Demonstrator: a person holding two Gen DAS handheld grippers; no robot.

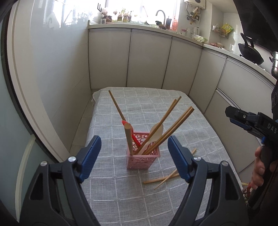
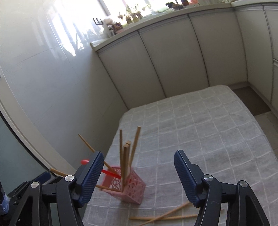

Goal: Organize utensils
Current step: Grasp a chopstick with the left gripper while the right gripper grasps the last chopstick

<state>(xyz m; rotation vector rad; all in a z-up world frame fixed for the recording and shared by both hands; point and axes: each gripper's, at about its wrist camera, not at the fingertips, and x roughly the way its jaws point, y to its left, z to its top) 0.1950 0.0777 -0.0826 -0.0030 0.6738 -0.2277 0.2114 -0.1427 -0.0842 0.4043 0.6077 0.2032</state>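
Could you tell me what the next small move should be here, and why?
Probably lower the open right gripper onto the loose chopsticks crossed on the cloth beside the pink basket and grasp one. The other utensils already stand in the basket, and both grippers are empty.

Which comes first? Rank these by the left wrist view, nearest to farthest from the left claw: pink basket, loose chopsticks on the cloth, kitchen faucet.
1. Pink basket: straight ahead between the fingers of the left claw. The loose chopsticks, low on the right by the right finger, look about as near; too close to call.
2. Kitchen faucet: far back on the counter by the window.
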